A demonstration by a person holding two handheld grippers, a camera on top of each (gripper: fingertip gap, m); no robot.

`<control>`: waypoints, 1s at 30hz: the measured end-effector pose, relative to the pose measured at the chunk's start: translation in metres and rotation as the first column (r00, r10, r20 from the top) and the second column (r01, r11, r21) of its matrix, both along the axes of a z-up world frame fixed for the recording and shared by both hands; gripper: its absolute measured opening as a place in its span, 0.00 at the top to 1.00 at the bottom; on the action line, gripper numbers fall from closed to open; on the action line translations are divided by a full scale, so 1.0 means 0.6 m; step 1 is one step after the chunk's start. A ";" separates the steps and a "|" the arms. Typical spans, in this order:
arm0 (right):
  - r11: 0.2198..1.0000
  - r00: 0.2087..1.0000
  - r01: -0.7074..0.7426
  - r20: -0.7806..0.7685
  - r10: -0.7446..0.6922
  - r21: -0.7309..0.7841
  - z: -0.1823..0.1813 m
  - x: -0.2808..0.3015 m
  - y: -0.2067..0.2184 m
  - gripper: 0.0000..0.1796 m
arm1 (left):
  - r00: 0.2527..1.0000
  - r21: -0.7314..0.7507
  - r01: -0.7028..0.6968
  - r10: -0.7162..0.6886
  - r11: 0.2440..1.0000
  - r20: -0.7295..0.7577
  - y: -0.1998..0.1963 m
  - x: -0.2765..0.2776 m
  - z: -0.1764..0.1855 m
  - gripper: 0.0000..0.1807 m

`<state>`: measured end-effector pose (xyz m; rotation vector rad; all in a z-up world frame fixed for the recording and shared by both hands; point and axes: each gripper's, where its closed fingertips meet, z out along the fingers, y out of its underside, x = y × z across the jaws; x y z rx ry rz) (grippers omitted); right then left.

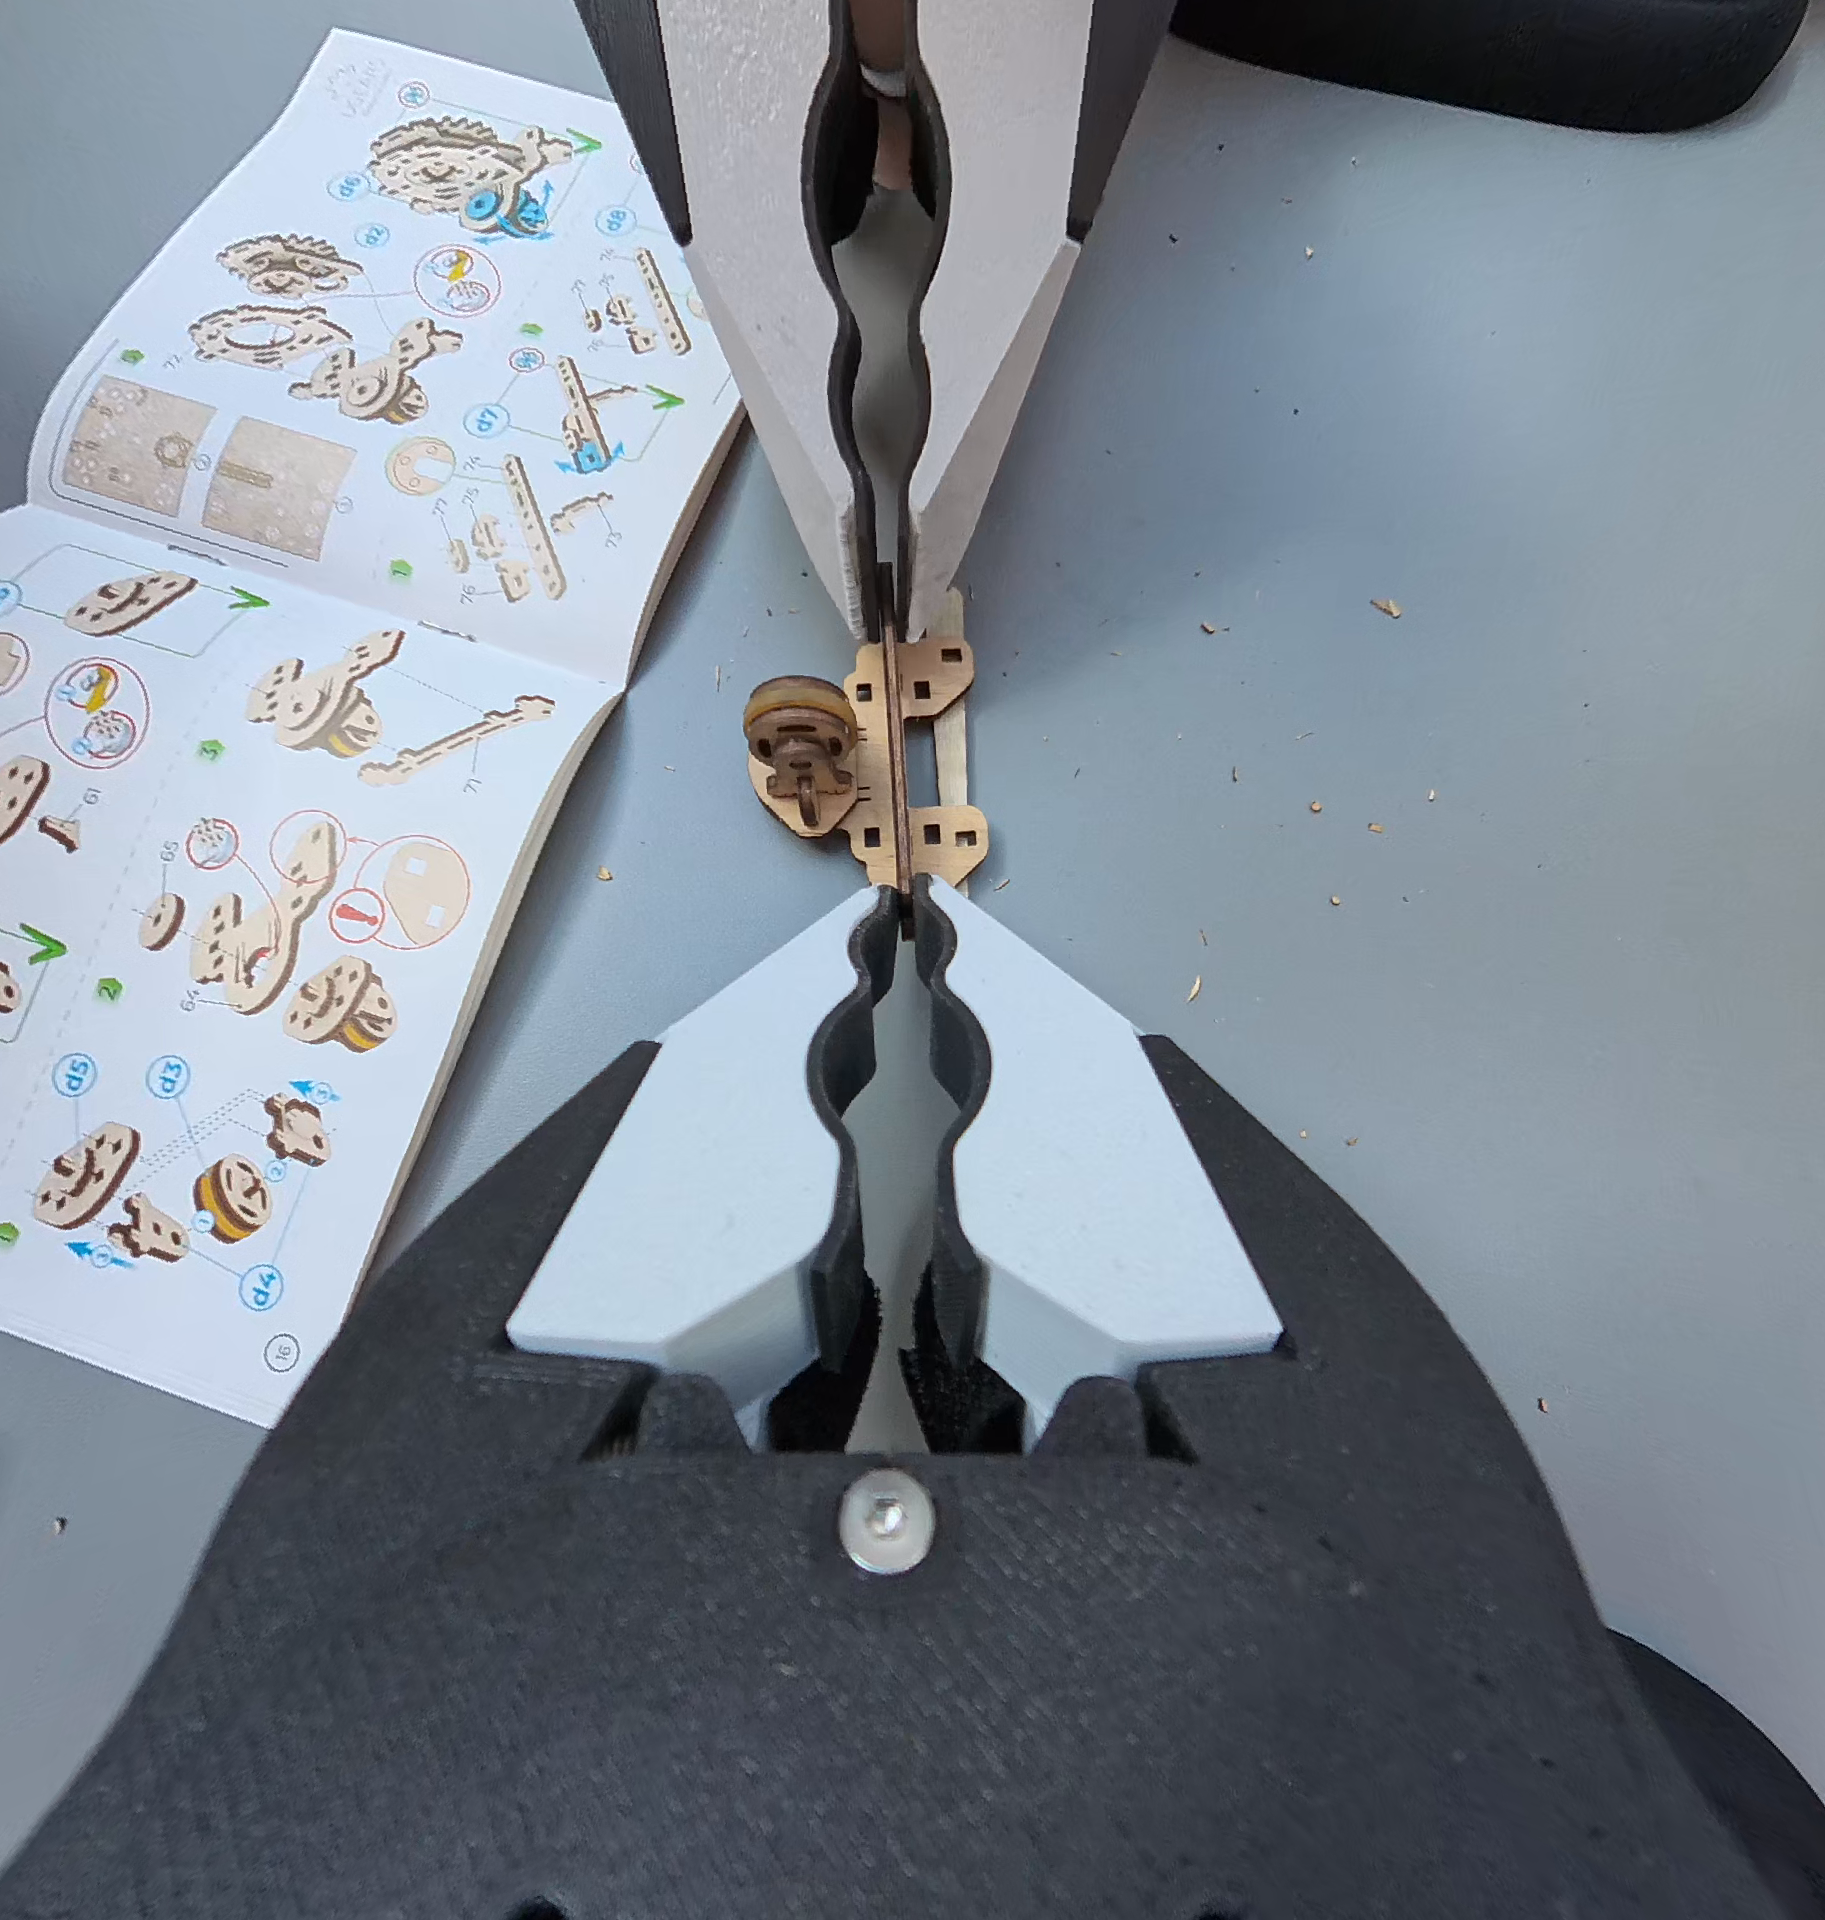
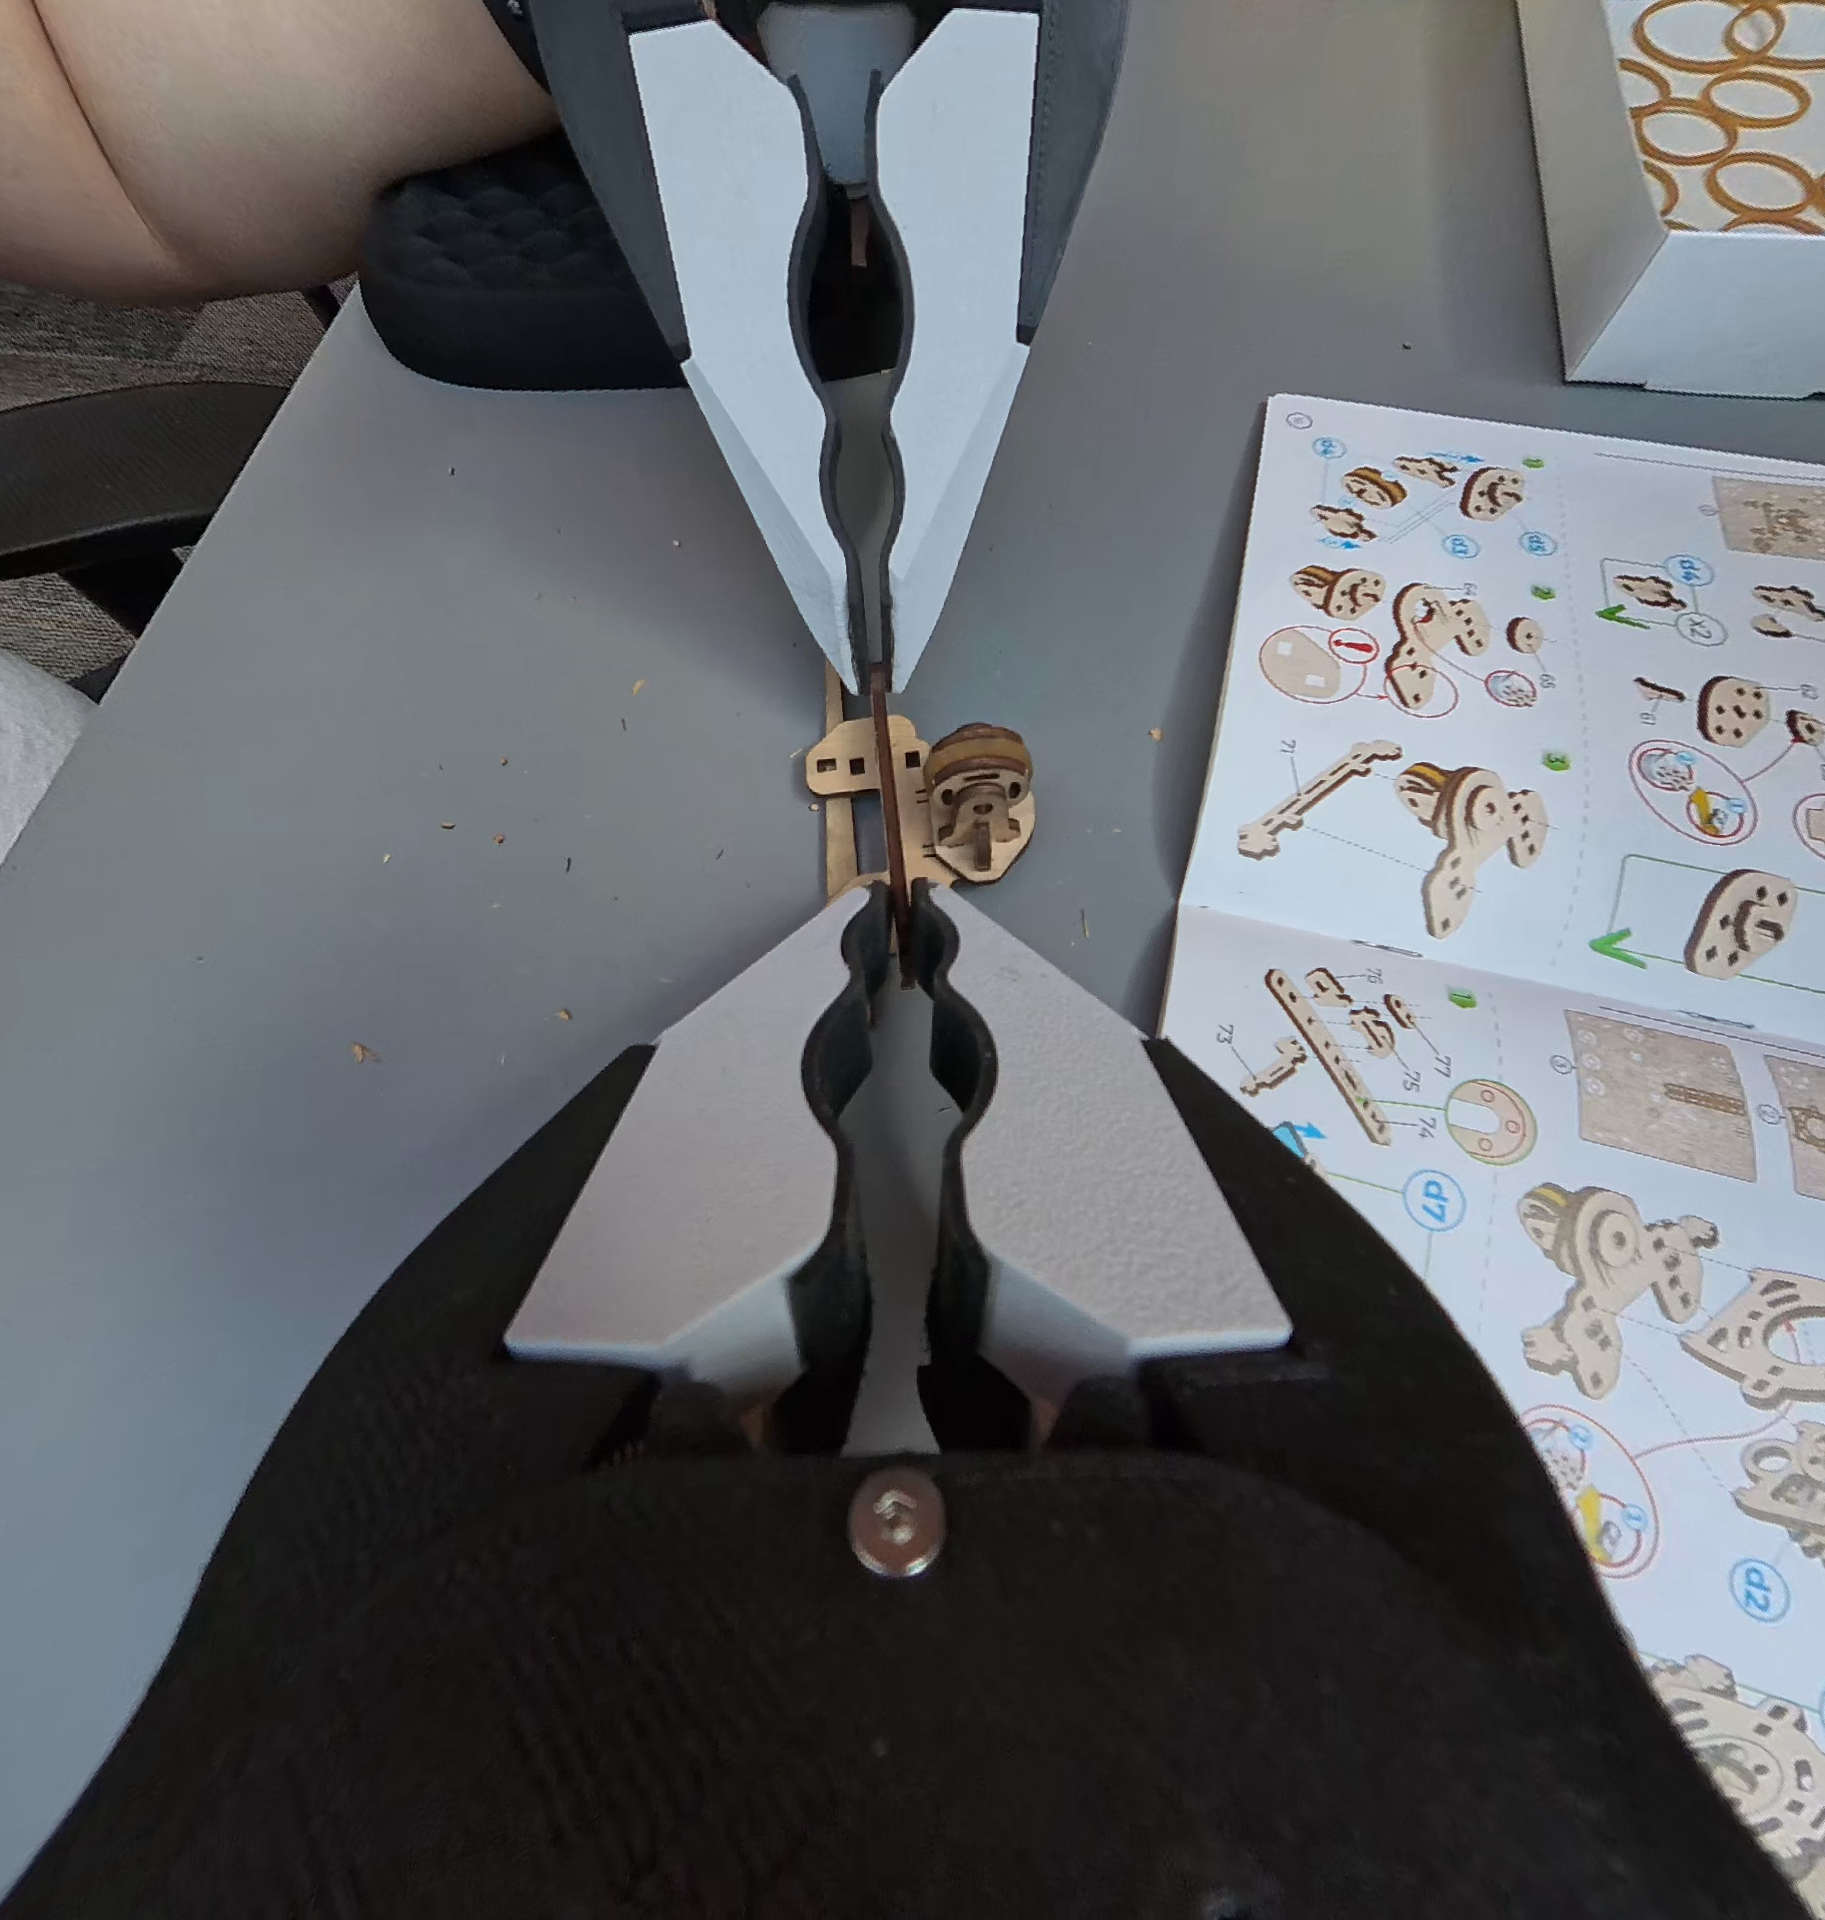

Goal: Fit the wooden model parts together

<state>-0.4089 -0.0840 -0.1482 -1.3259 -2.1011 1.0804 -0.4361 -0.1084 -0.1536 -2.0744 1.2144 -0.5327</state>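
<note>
A small wooden assembly [image 1: 923,764] sits on the grey table [image 1: 1407,520]: a pale plate with square holes and a round drum part [image 1: 796,727] on one side. A thin dark strip [image 1: 899,758] stands on edge across the plate. My left gripper [image 1: 900,902] is shut on the strip's near end. My right gripper [image 1: 880,618] faces it and is shut on the far end. In the right wrist view, the right gripper [image 2: 900,912] pinches the strip [image 2: 890,810], the left gripper [image 2: 872,665] is opposite, and the drum part [image 2: 975,790] is to the right.
An open instruction booklet [image 1: 264,727] lies beside the parts and also shows in the right wrist view [image 2: 1510,935]. A white box with gold rings [image 2: 1718,208] stands behind it. A black pad [image 2: 492,281] and a person's arm [image 2: 212,135] are at the table edge. Wood crumbs are scattered. One gripper's finger ends stand about 5 centimeters off the other's.
</note>
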 end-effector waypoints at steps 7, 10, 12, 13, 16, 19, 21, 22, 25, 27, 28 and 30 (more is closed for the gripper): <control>1.000 1.000 -0.005 0.024 0.005 0.015 -0.005 0.001 -0.001 0.99 | 1.000 0.001 -0.005 0.005 1.000 0.002 0.001 -0.001 0.001 1.00; 1.000 1.000 -0.002 0.019 0.001 0.021 -0.003 0.000 0.000 0.99 | 1.000 0.002 -0.005 0.005 1.000 -0.001 0.001 -0.001 0.000 1.00; 1.000 1.000 -0.001 0.022 0.001 0.020 -0.003 0.000 0.000 0.99 | 1.000 0.001 -0.006 0.006 1.000 -0.002 0.001 -0.001 0.000 1.00; 1.000 1.000 -0.001 0.027 0.000 0.016 -0.003 0.000 0.000 0.99 | 1.000 0.001 -0.006 0.006 1.000 -0.001 0.001 -0.001 0.000 1.00; 1.000 0.999 -0.001 0.034 0.001 0.006 -0.005 0.001 0.000 0.99 | 1.000 0.001 -0.007 0.007 1.000 0.001 0.001 -0.001 0.001 1.00; 1.000 0.999 -0.001 0.034 0.001 0.014 -0.006 0.000 0.000 0.99 | 1.000 0.002 -0.006 0.006 1.000 0.001 0.001 -0.001 0.001 1.00; 1.000 0.999 -0.002 0.036 0.002 0.011 -0.007 0.000 0.001 0.99 | 1.000 0.001 -0.007 0.007 1.000 0.004 0.001 -0.001 0.001 1.00; 1.000 0.999 -0.003 0.040 0.002 0.007 -0.008 0.001 0.001 0.98 | 1.000 -0.001 -0.007 0.007 1.000 0.006 0.001 -0.001 0.001 1.00; 1.000 0.999 -0.007 0.049 0.006 0.009 -0.008 0.001 0.001 0.98 | 1.000 -0.004 -0.011 0.011 1.000 0.006 0.002 -0.001 0.001 1.00; 1.000 0.999 -0.003 0.051 0.003 0.002 -0.009 0.001 -0.001 0.98 | 1.000 -0.003 -0.016 0.016 1.000 0.004 0.002 -0.002 0.001 1.00; 1.000 0.999 -0.001 0.052 0.001 -0.003 -0.009 0.001 -0.001 0.98 | 1.000 -0.002 -0.017 0.017 1.000 0.003 0.002 -0.002 0.001 1.00; 1.000 0.998 0.002 0.058 -0.002 -0.009 -0.010 0.002 -0.001 0.98 | 1.000 0.004 -0.018 0.018 1.000 -0.005 0.002 -0.003 0.001 1.00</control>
